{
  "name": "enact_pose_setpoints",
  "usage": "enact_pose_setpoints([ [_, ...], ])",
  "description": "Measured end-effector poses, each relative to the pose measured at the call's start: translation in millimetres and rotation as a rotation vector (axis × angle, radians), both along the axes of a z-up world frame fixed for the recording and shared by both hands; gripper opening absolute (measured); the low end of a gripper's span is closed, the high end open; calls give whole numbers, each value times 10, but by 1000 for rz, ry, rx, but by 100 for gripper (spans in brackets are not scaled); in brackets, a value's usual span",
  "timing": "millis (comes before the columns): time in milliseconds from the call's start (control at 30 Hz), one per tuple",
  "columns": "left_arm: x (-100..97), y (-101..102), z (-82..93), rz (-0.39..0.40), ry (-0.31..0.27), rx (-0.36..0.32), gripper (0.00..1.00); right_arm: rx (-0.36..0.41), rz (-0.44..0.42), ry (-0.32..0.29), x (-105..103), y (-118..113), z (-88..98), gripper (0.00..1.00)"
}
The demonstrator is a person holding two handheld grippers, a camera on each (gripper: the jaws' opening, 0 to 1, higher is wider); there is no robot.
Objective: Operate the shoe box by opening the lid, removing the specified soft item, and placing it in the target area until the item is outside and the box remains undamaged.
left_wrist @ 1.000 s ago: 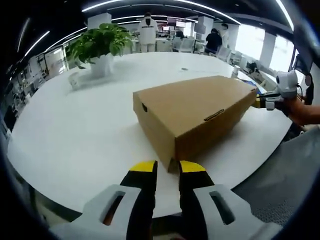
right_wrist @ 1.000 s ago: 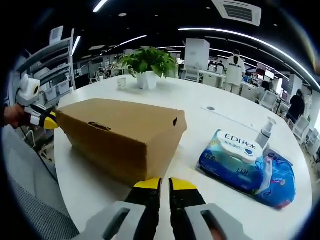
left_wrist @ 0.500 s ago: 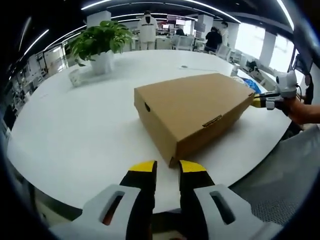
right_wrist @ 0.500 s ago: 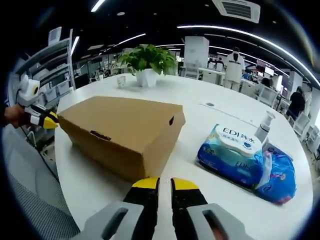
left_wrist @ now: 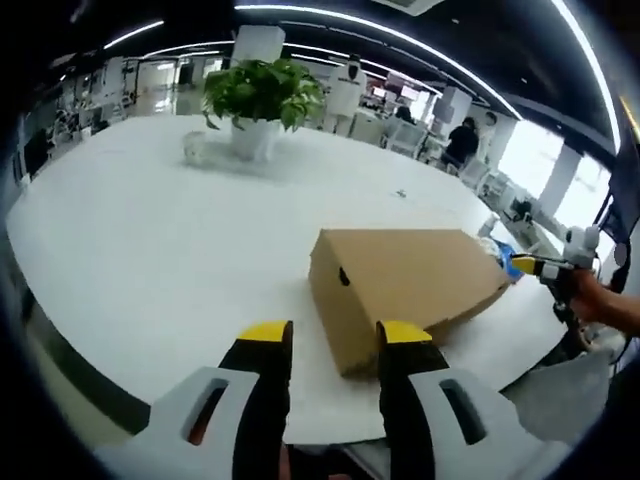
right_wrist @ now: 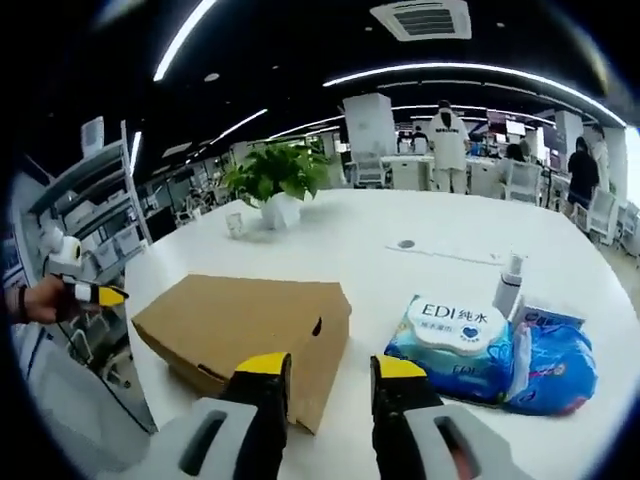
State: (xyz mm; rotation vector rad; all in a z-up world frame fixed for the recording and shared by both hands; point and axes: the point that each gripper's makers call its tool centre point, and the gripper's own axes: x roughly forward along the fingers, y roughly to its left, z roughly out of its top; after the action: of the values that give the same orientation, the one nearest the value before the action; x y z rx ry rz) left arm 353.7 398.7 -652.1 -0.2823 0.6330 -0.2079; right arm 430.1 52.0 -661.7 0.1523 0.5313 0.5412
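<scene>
Open-plan office: round white table (left_wrist: 130, 250); potted plant (left_wrist: 262, 95) at 12 o'clock; ceiling light strips (right_wrist: 480, 72); ceiling vent (right_wrist: 420, 18); bright windows (left_wrist: 520, 160) at 3 o'clock.

Left claw (left_wrist: 331, 342) and right claw (right_wrist: 329, 372): black jaws, yellow tips, slotted light-grey bodies.

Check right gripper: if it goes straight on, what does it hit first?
Probably the box: its near corner sits between the open right gripper tips. Depth is unclear; the wipes pack lies off to the side.
</scene>
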Motion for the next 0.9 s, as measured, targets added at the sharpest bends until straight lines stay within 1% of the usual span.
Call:
enact_pose_setpoints([
  [67,40,-77,5,-4,5,-26,39,49,27,25,-18,123,13,36],
  [100,55,-135,-15,-11,16,-38,39,60,39,33,-22,171,6,38],
  [167,73,-215,-53,-23,28,-45,41,52,52,47,-21,247,-53,40],
  [233,73,-330,-139,-50,62,-45,42,46,58,65,-38,311,-117,40],
  [300,82,-391,-186,-60,78,-48,41,38,64,89,-53,345,-195,40],
  [367,91,-442,-237,-69,96,-45,41,53,57,117,-66,362,-261,40],
  [400,99,-453,-257,-73,101,-45,40,63,56,139,-82,378,-309,40],
  [500,92,-505,-344,-85,131,-48,39,53,58,163,-108,390,-401,39],
  [600,84,-514,-432,-97,151,-48,34,71,46,173,-117,392,-419,38],
  [733,77,-526,-524,-105,173,-60,31,84,46,197,-150,400,-499,36],
  [833,91,-521,-595,-112,184,-54,31,81,40,202,-172,400,-540,36],
  [900,121,-506,-624,-101,196,-80,31,94,34,197,-166,395,-532,36],
])
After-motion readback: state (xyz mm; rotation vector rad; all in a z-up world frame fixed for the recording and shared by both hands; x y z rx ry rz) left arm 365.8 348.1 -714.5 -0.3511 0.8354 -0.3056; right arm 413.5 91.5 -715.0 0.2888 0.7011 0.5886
